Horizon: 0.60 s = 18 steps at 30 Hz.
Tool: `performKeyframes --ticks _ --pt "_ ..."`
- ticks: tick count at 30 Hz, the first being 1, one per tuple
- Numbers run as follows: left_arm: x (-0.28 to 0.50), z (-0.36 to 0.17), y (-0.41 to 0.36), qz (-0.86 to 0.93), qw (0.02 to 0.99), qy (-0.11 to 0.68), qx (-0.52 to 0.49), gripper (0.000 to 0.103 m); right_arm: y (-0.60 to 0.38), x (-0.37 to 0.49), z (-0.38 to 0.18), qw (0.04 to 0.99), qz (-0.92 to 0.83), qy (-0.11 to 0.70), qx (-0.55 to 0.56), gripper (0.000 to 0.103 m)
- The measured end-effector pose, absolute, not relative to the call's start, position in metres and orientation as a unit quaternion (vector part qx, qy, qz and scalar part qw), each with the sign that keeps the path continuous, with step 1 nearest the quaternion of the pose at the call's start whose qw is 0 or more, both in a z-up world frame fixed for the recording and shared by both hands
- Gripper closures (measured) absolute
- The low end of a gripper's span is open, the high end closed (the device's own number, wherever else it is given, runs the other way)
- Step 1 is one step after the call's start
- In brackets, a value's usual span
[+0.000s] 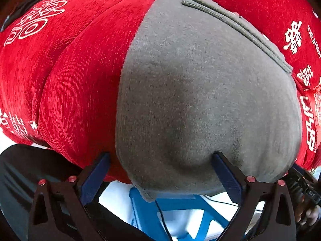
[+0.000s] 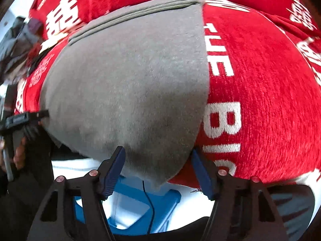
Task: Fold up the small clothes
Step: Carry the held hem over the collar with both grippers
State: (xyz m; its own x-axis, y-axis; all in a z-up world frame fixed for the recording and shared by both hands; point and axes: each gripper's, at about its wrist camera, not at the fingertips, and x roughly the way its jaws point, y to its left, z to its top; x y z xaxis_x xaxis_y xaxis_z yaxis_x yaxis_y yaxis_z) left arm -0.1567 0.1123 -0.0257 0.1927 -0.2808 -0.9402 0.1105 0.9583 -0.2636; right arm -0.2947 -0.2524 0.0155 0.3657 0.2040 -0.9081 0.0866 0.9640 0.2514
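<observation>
Left wrist view: the gray garment (image 1: 200, 92) fills the centre and right of the frame, lying on a red cloth (image 1: 80, 76) with white print; its ribbed band runs along the upper right.
Left gripper (image 1: 161, 161): jaws spread wide, nothing between them; the fingertips sit at the garment's near edge, lower centre, one over red cloth, one on gray.
Below: a blue stool (image 1: 160, 210) and a thin black cable show under the overhanging hem at the bottom.

Right wrist view: the same garment (image 2: 128, 84) takes the centre and left, red cloth (image 2: 260, 92) to the right, band across the top.
Right gripper (image 2: 158, 156): released, jaws apart, straddling the garment's near right corner at lower centre.
Other hand: the left gripper's body appears at the left edge.

Risk: the near hem hangs off the edge, so a shallow pinch may catch only one layer, or the red cloth with it, and drag both.
Risk two: uneven lifts by the two grippers would likely skew the fold.
</observation>
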Motion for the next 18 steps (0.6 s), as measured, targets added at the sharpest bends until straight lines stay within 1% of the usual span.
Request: performKeyframes --ticks 1,2,3,5,8,11,13,14,15,16,17,18 --pt "-0.159 -0.027 0.116 -0.128 0.769 0.621 -0.075 0.011 -0.253 -0.295 0.019 0.817 0.04 0.559 0.137 0.037" --pt "-0.161 -0.024 0.119 -0.13 0.77 0.619 -0.08 0.016 -0.254 -0.295 0.02 0.817 0.051 0.556 0.146 0.048" --pt "-0.164 -0.022 0.124 -0.131 0.771 0.618 -0.082 0.018 -0.254 -0.296 0.021 0.815 0.057 0.557 0.147 0.05" --pt "-0.168 -0.023 0.134 -0.134 0.768 0.619 -0.093 0.021 -0.25 -0.295 0.018 0.811 0.054 0.567 0.137 0.051" --pt "-0.167 -0.026 0.144 -0.136 0.755 0.631 -0.118 0.019 -0.252 -0.295 0.013 0.802 0.056 0.574 0.156 0.05" --pt "-0.169 -0.026 0.144 -0.135 0.753 0.633 -0.121 0.019 -0.257 -0.295 0.008 0.795 0.06 0.574 0.19 0.045" --pt "-0.173 -0.021 0.14 -0.132 0.756 0.631 -0.117 0.021 -0.258 -0.296 0.007 0.797 0.058 0.57 0.195 0.045" --pt "-0.173 -0.02 0.139 -0.131 0.757 0.629 -0.116 0.026 -0.254 -0.295 0.007 0.798 0.056 0.569 0.191 0.051" --pt "-0.172 -0.018 0.137 -0.133 0.757 0.629 -0.116 0.03 -0.253 -0.297 0.008 0.801 0.059 0.565 0.189 0.061" --pt "-0.173 -0.015 0.139 -0.136 0.757 0.628 -0.117 0.041 -0.255 -0.297 0.009 0.8 0.066 0.563 0.195 0.092" --pt "-0.17 -0.013 0.137 -0.138 0.756 0.629 -0.118 0.059 -0.256 -0.297 0.008 0.797 0.077 0.562 0.208 0.091" --pt "-0.169 -0.009 0.137 -0.145 0.752 0.631 -0.122 0.073 -0.256 -0.297 0.011 0.799 0.079 0.557 0.21 0.091"
